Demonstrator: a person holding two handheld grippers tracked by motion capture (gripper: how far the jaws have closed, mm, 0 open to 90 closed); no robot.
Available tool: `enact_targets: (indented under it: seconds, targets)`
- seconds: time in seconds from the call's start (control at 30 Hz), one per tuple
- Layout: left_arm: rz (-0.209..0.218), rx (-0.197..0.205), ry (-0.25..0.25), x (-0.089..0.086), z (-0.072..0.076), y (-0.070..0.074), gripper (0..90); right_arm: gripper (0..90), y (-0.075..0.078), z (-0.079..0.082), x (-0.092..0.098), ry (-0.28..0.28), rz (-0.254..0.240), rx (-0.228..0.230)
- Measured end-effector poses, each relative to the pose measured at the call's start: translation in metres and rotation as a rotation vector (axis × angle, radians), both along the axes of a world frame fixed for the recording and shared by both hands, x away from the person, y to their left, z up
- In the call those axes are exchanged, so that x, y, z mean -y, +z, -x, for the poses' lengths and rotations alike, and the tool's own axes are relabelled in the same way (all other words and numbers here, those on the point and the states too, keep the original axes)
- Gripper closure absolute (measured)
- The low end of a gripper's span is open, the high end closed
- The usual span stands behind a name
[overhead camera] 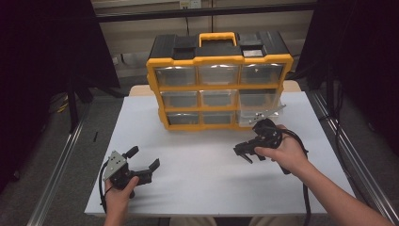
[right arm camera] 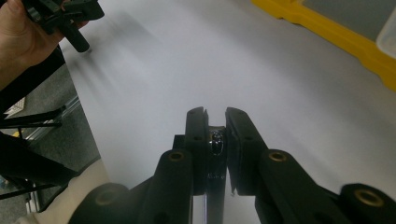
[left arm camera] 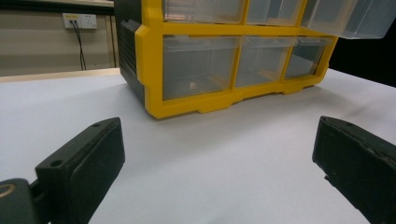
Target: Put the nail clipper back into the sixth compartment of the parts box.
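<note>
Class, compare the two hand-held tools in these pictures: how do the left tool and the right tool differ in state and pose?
The left tool has its jaws spread wide with nothing between them; the right tool has its jaws nearly together, pinching a small dark, shiny object. The left tool points towards the yellow drawer cabinet; the right tool points leftward across the white table. Both are black, and each is held in one hand.

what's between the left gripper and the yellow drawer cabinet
Nothing: only bare white table lies between the open left gripper and the yellow drawer cabinet. The left gripper view shows it, and the high view shows the same.
</note>
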State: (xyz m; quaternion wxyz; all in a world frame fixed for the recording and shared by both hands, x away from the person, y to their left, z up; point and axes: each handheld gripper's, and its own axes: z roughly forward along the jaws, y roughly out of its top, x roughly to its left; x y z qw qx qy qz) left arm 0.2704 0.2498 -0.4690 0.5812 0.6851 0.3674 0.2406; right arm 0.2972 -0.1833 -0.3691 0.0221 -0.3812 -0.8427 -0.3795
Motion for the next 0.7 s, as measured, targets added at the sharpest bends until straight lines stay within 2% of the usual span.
enact_targets:
  seconds: [0.2, 0.4, 0.53, 0.7]
  targets:
    - [0.002, 0.0, 0.001, 0.0, 0.0, 0.0, 2.4, 80.0, 0.007, -0.002, 0.003, -0.001, -0.003, -0.009]
    - [-0.015, 0.001, -0.008, 0.001, 0.0, 0.0, 2.4, 80.0, 0.013, -0.004, 0.004, 0.0, 0.001, -0.02]
    - [0.001, 0.0, -0.003, 0.002, 0.0, 0.0, 2.4, 80.0, 0.017, -0.004, 0.004, 0.006, 0.002, -0.009]
    - [-0.006, 0.002, -0.005, 0.0, 0.0, 0.0, 2.4, 80.0, 0.023, -0.006, 0.004, 0.009, 0.005, -0.006]
